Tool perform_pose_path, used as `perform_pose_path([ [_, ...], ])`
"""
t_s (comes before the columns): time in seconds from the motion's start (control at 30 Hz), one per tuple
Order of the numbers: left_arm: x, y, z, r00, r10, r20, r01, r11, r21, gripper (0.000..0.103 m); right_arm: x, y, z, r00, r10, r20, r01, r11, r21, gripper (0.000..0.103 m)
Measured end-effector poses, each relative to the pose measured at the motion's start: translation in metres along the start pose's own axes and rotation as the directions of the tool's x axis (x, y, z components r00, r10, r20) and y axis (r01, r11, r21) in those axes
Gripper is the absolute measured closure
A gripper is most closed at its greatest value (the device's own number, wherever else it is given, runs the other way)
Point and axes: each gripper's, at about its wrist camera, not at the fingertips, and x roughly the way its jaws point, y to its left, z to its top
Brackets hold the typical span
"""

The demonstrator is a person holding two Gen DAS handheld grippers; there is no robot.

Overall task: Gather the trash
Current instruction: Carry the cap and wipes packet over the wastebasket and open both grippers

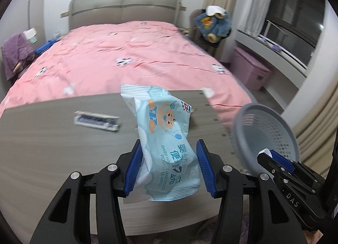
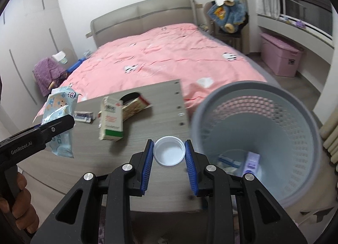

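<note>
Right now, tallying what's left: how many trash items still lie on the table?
3: a white-and-green carton, a tan box just behind it, a small blue-and-white box to its left. More may be hidden.

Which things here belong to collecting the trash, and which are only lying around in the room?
Job:
- wipes pack in left gripper
- white cap in right gripper
- grey basket
- milk carton
- small flat box

Lying about:
- pink bed
- blue jacket
- pink storage box
</note>
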Motion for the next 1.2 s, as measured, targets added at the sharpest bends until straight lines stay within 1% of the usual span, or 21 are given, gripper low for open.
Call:
perform_pose_path([
  [0.13,0.003,-0.036,0.001,0.999,-0.044,0.000,0.044,0.998,0.047,0.053,-0.011,-0.025,0.000,0.999,-0.031,0.016,0.030,0.999,0.029,0.073],
  [0.3,0.012,-0.077,0.000,0.996,-0.092,-0.024,0.094,0.990,0.102,0.053,-0.024,-0.060,-0.002,0.997,-0.071,0.032,0.068,0.994,0.080,0.073],
  [0.37,0.016,-0.094,0.000,0.994,-0.102,-0.032,0.106,0.986,0.128,0.053,-0.027,-0.071,-0.003,0.996,-0.083,0.036,0.079,0.992,0.098,0.073],
  [0.57,0.030,-0.127,0.003,0.992,-0.116,-0.055,0.124,0.977,0.174,0.053,-0.033,-0.101,-0.004,0.992,-0.119,0.045,0.111,0.983,0.147,0.073],
  [0.9,0.056,-0.157,0.006,0.989,-0.118,-0.093,0.137,0.963,0.230,0.053,-0.025,-0.130,-0.007,0.990,-0.135,0.032,0.127,0.974,0.187,0.073],
  [1.2,0.073,-0.175,0.006,0.987,-0.115,-0.109,0.140,0.955,0.261,0.053,-0.011,-0.142,-0.003,0.991,-0.129,0.017,0.123,0.972,0.201,0.073],
])
